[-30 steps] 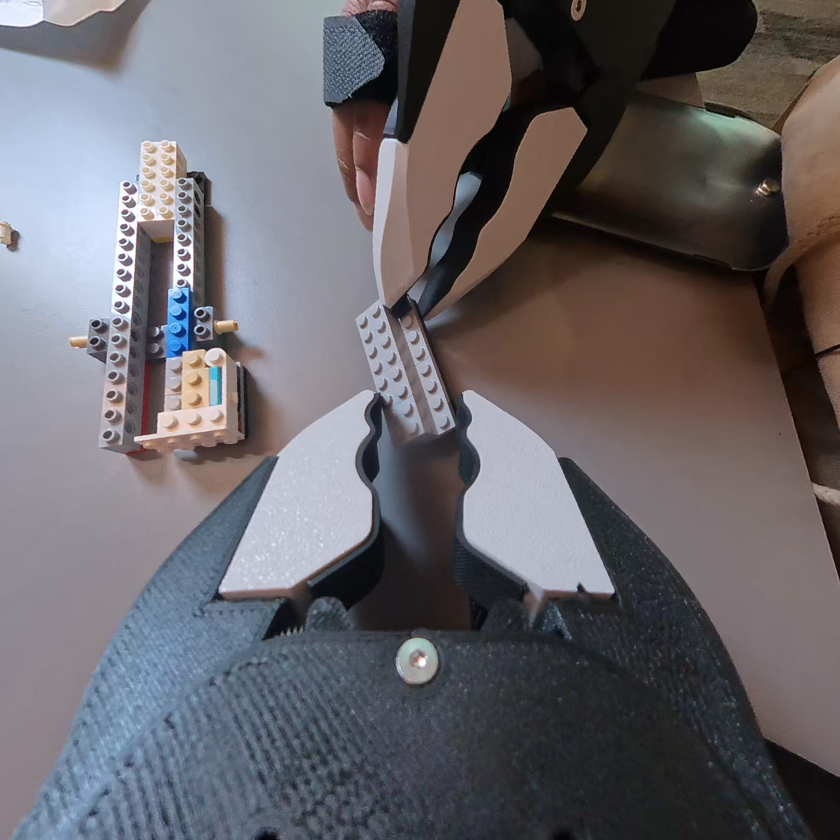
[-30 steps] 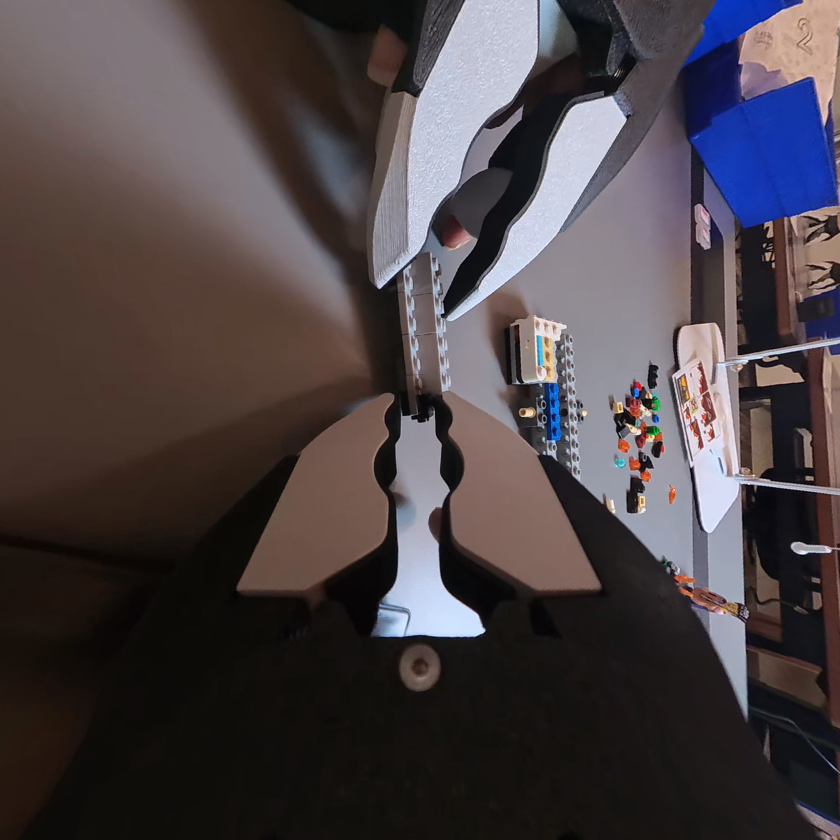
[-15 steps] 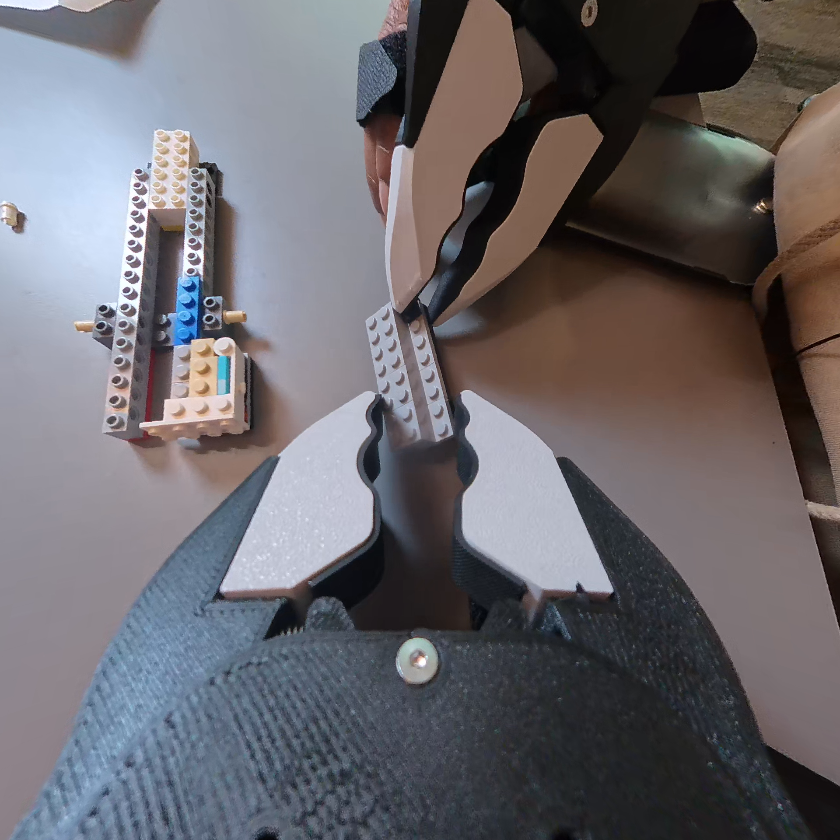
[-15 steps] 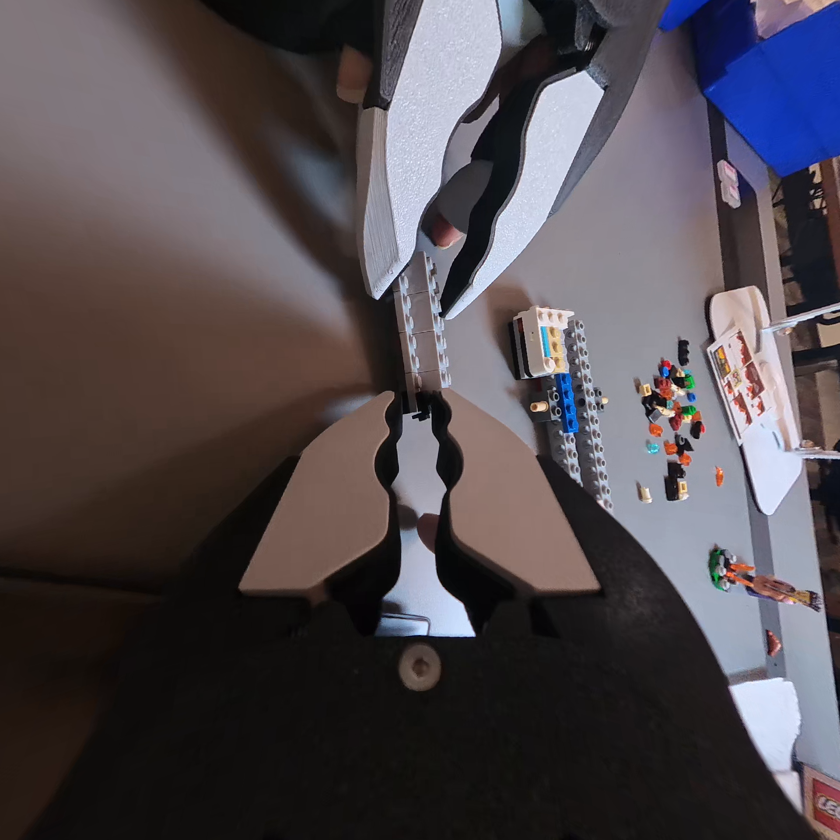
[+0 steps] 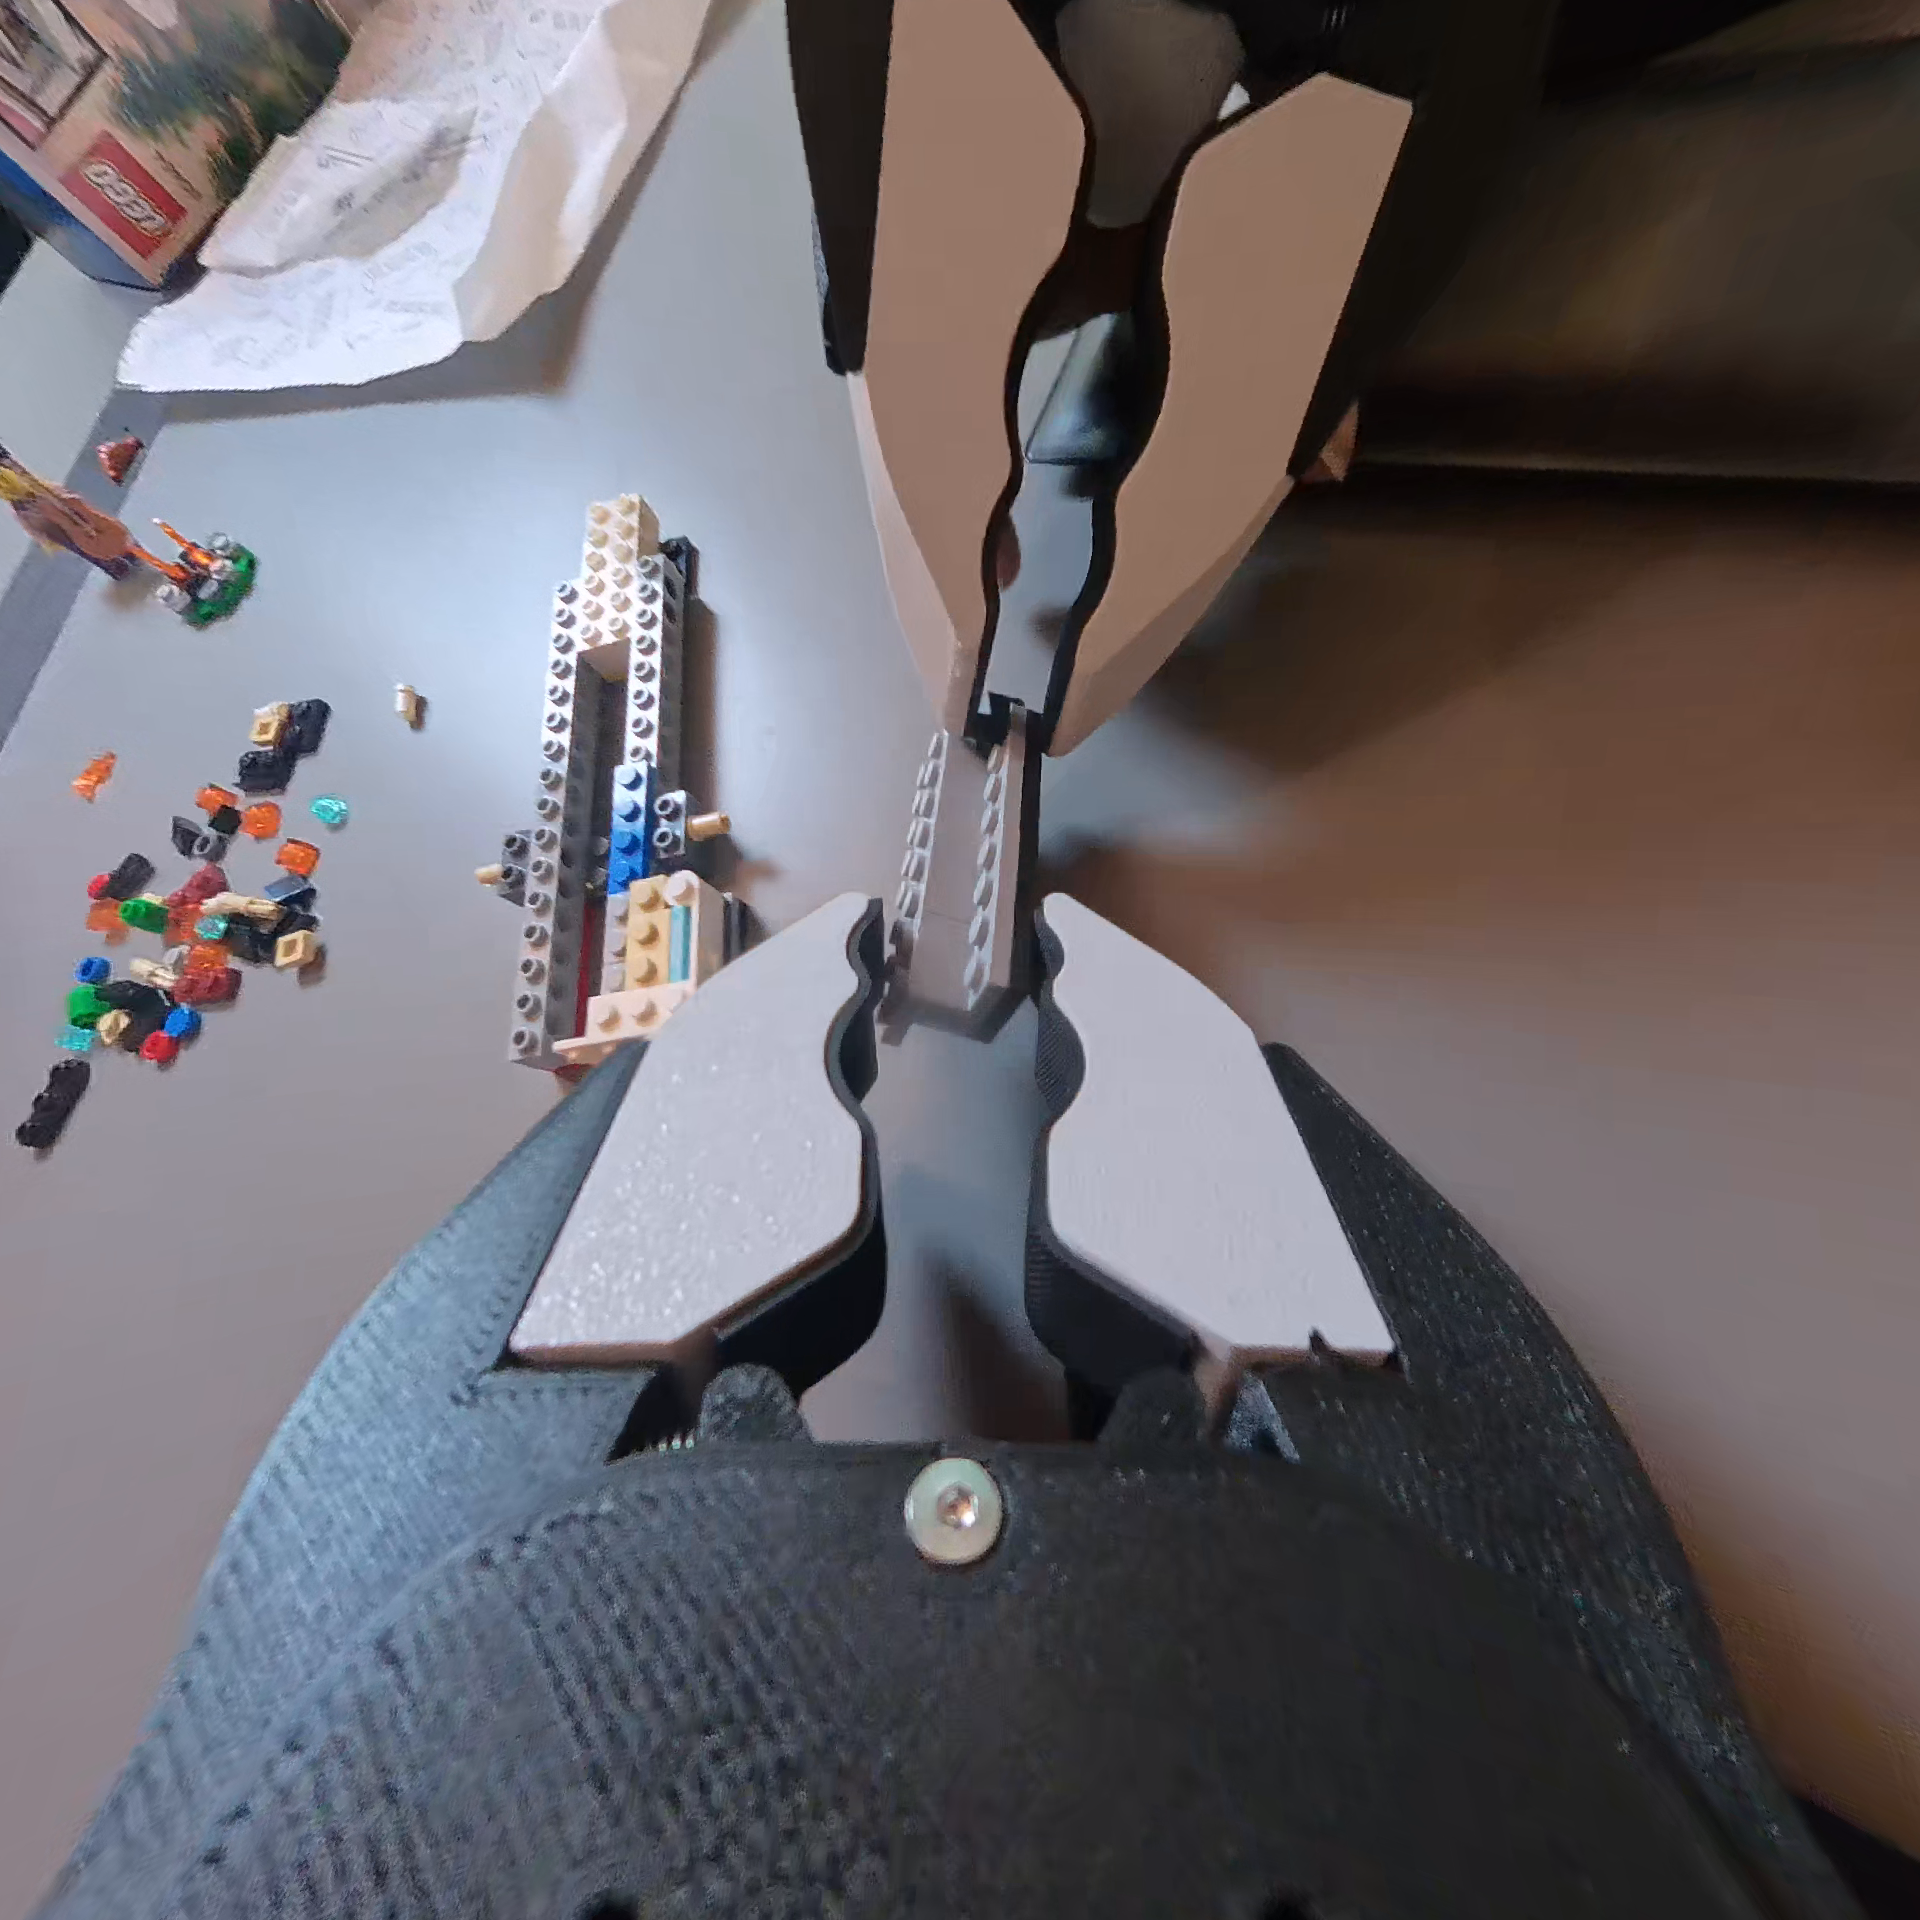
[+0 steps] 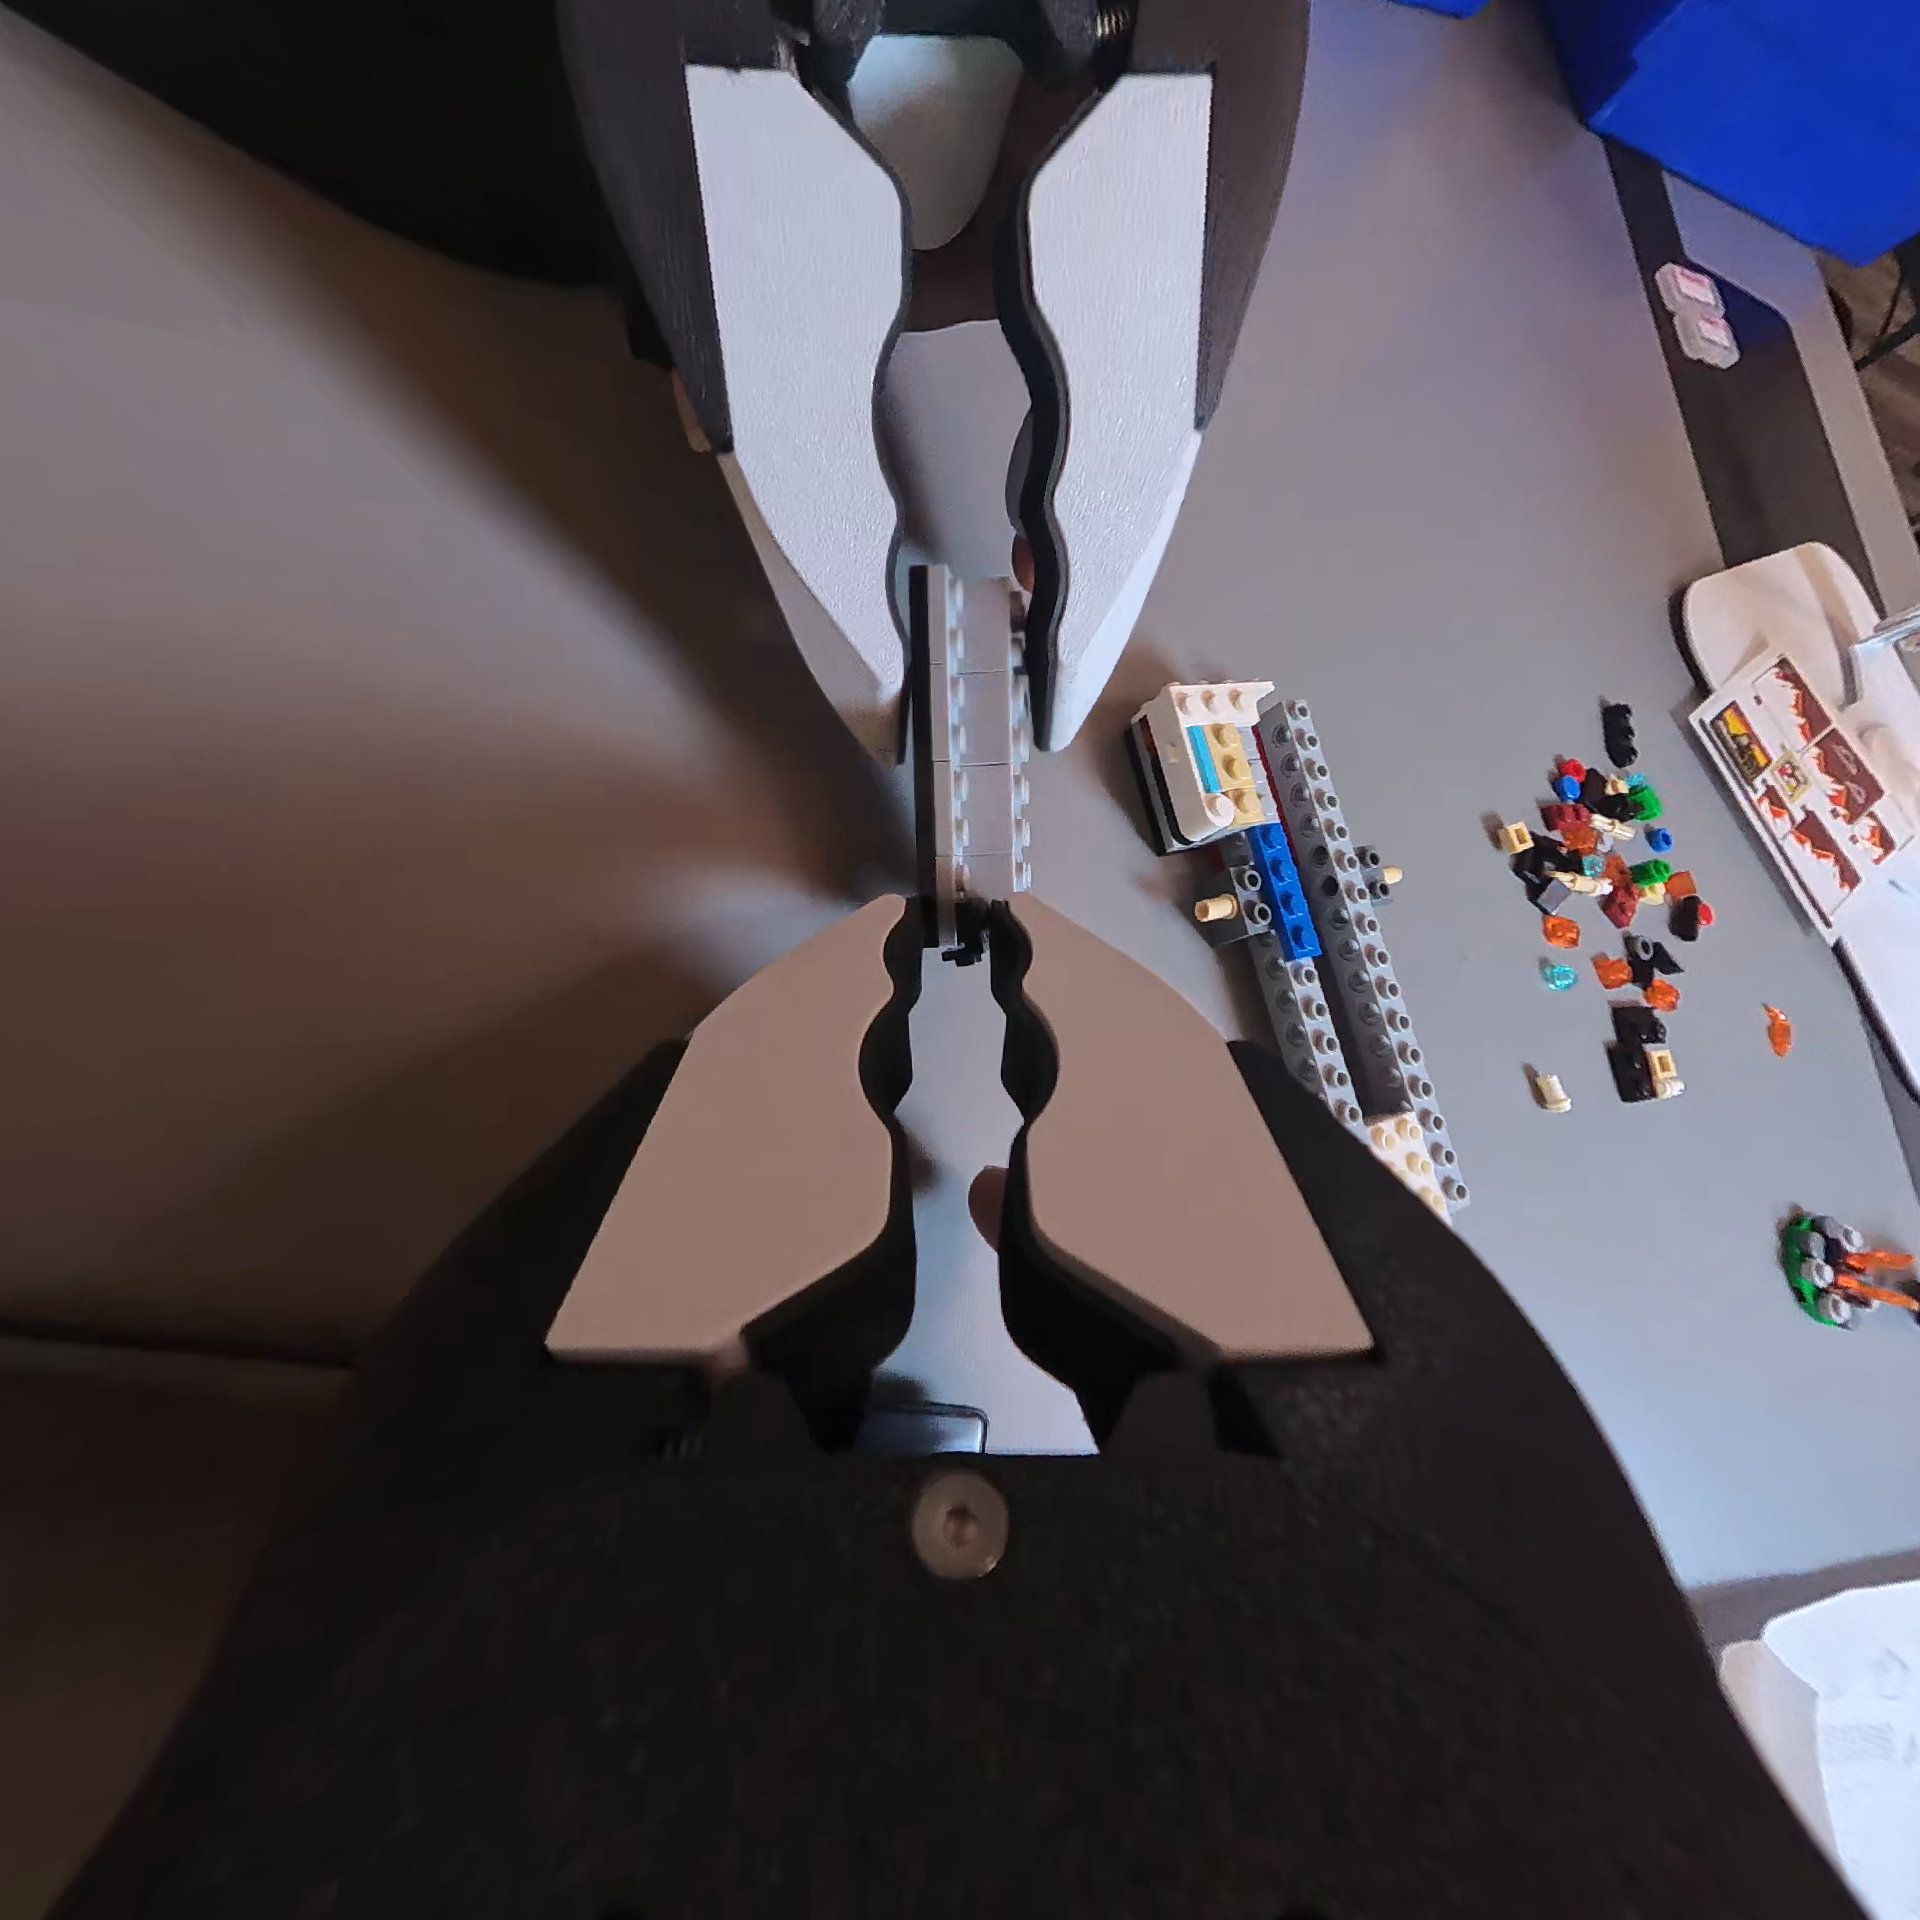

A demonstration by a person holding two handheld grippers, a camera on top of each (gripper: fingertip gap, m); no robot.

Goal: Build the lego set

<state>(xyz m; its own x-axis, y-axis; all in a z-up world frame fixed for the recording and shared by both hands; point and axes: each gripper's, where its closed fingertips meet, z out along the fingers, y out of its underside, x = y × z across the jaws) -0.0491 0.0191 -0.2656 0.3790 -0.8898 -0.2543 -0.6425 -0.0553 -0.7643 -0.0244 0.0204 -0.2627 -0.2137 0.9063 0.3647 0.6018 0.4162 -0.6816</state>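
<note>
A long grey brick assembly (image 5: 961, 883) with a black strip along one side is held in the air between both grippers, above the grey table (image 5: 416, 1195). My left gripper (image 5: 958, 914) is shut on its near end. My right gripper (image 5: 1008, 727) comes in from above and is shut on a small black piece (image 5: 989, 717) at the far end. In the right wrist view my right gripper (image 6: 954, 914) pinches that black piece (image 6: 961, 940), and the left gripper (image 6: 971, 743) clamps the other end of the assembly (image 6: 982, 800). A larger grey, blue and white build (image 5: 613, 810) lies on the table beside them.
Several small loose coloured pieces (image 5: 187, 935) lie left of the build; they also show in the right wrist view (image 6: 1610, 852). A small green and orange model (image 5: 208, 582), crumpled white paper (image 5: 416, 208), a set box (image 5: 125, 125), a sticker sheet (image 6: 1808, 810) and a blue bin (image 6: 1766, 104) are farther off. The grippers are tip to tip, or close to it.
Both grippers have lifted and turned together with the grey assembly held between them. The assembly is now more on edge, and more of the table and loose pieces has come into view.
</note>
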